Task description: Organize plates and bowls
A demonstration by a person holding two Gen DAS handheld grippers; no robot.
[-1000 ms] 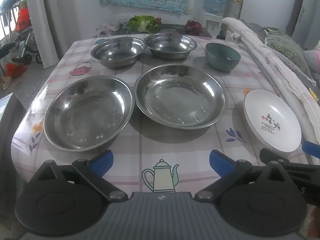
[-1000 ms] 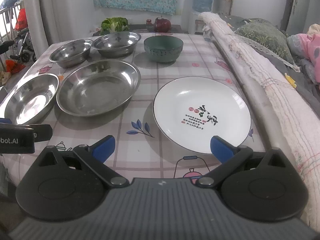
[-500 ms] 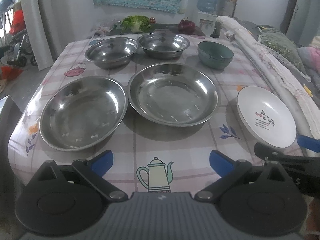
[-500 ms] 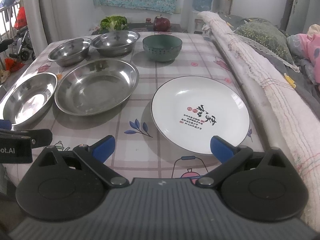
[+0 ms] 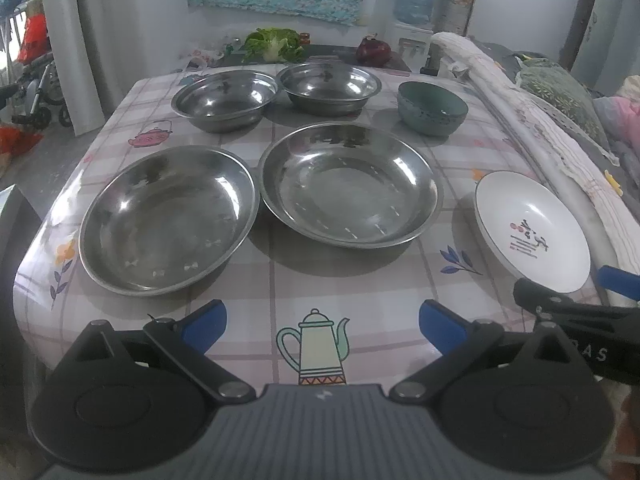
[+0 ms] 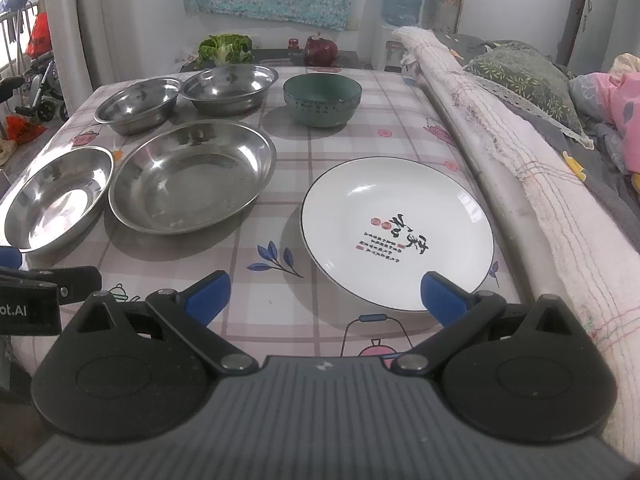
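The right view alone shows the white plate (image 6: 396,232) whole; the left view shows both large steel plates (image 5: 168,220) whole. Both grippers' fingers (image 5: 204,320) are spread, empty.

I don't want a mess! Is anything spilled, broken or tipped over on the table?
Nothing stands out. The round white ceramic plate, green ceramic bowl and shiny steel dishes all sit upright, apart and empty.

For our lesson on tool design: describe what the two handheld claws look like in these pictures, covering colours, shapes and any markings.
Both look alike: the left claw and right claw each have a ribbed grey body, two round black housings with black linkage arms and silver pivot pins, and blue fingertips. Seen from the side, the casing carries white lettering, only partly legible. No cables, hands or sleeves are visible.
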